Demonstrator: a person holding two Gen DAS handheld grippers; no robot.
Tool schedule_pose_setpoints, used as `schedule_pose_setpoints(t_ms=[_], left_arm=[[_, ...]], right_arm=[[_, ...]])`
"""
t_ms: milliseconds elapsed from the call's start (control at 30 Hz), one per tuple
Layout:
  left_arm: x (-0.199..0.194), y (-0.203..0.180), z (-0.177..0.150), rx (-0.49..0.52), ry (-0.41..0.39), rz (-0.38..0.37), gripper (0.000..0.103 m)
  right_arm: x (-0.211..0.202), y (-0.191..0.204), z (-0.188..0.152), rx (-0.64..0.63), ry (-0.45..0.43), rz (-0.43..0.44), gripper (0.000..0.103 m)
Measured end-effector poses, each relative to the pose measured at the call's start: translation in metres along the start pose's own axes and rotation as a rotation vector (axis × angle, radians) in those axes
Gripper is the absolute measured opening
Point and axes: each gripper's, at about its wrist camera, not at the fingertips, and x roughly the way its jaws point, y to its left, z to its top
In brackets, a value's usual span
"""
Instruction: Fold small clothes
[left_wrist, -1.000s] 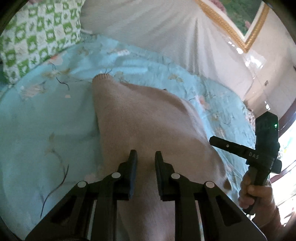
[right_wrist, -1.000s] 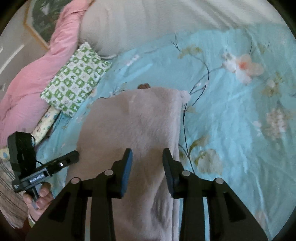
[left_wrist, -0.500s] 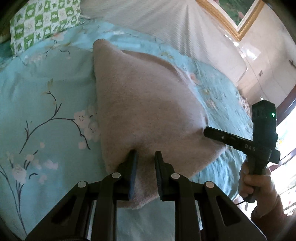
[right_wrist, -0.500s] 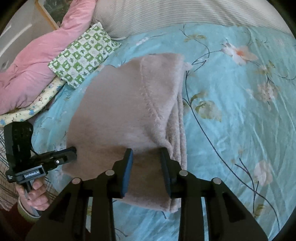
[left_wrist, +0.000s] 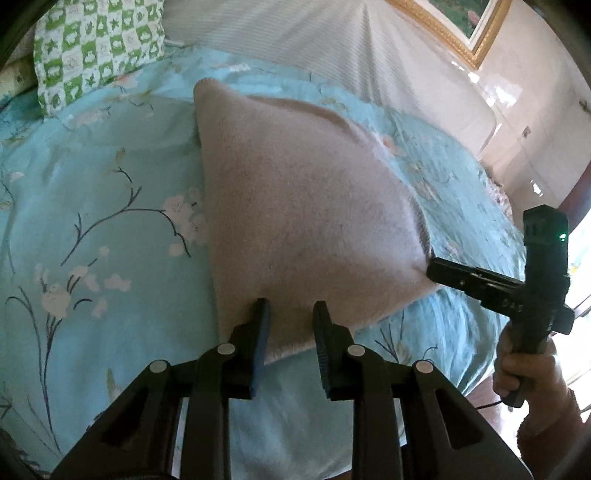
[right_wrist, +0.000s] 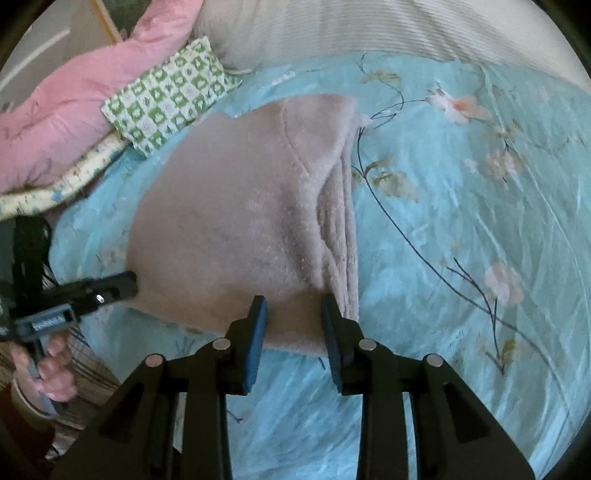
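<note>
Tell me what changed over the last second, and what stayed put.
The beige garment was drawn back across the bed and laid flat, its near edge now showing. The left gripper has just been opening with that edge between its fingers; the right gripper still straddles the other corner. The green checked pillow and pink quilt stayed put.

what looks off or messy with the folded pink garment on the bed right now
The pink garment lies folded on the floral bedsheet, but its right edge is bunched into uneven ridges, not flush. Nothing looks spilled or damaged.
</note>
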Motion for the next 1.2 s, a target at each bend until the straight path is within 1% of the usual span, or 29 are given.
schedule_pose_setpoints(t_ms=[33,100,167,200,333,400,467,533,600,700,833,867,900,967,1100,1200], left_arm=[[-0.003,-0.002,-0.001,0.007,-0.005,0.011,0.025],[-0.012,-0.008,-0.003,0.027,-0.021,0.038,0.034],[-0.021,-0.01,-0.009,0.037,-0.04,0.069,0.054],[-0.027,-0.011,-0.013,0.043,-0.055,0.096,0.056],[-0.042,-0.006,-0.026,0.029,-0.063,0.106,0.057],[-0.047,-0.002,-0.035,0.017,-0.059,0.124,0.059],[-0.051,-0.001,-0.042,0.018,-0.058,0.148,0.061],[-0.052,0.0,-0.049,0.025,-0.056,0.173,0.064],[-0.054,0.001,-0.056,0.021,-0.046,0.179,0.066],[-0.054,0.0,-0.063,0.022,-0.038,0.19,0.067],[-0.057,-0.003,-0.074,0.028,-0.038,0.214,0.071],[-0.057,-0.004,-0.077,0.032,-0.039,0.222,0.072],[-0.057,-0.005,-0.08,0.037,-0.039,0.23,0.073],[-0.056,-0.007,-0.083,0.046,-0.033,0.238,0.079],[-0.054,-0.01,-0.085,0.064,-0.027,0.258,0.08],[-0.055,-0.012,-0.08,0.067,-0.039,0.283,0.083]], right_arm=[[-0.003,0.001,0.0,0.005,-0.004,-0.001,0.032],[-0.013,0.005,0.0,0.001,-0.019,-0.007,0.032],[-0.025,0.008,-0.003,-0.004,-0.036,-0.009,0.032],[-0.03,0.008,-0.005,-0.001,-0.043,-0.011,0.032],[-0.049,0.011,-0.019,0.012,-0.065,-0.005,0.035],[-0.056,0.012,-0.025,0.012,-0.07,-0.001,0.037],[-0.061,0.015,-0.033,0.013,-0.078,-0.005,0.044],[-0.065,0.018,-0.039,0.01,-0.085,-0.006,0.049],[-0.066,0.02,-0.044,0.004,-0.089,-0.012,0.052],[-0.065,0.022,-0.052,0.001,-0.086,-0.017,0.06],[-0.065,0.028,-0.063,-0.017,-0.086,-0.047,0.076],[-0.065,0.029,-0.065,-0.022,-0.084,-0.053,0.078],[-0.064,0.03,-0.067,-0.028,-0.08,-0.059,0.078],[-0.063,0.032,-0.071,-0.04,-0.07,-0.071,0.08],[-0.059,0.034,-0.072,-0.045,-0.056,-0.071,0.082],[-0.058,0.036,-0.07,-0.042,-0.059,-0.07,0.086]])
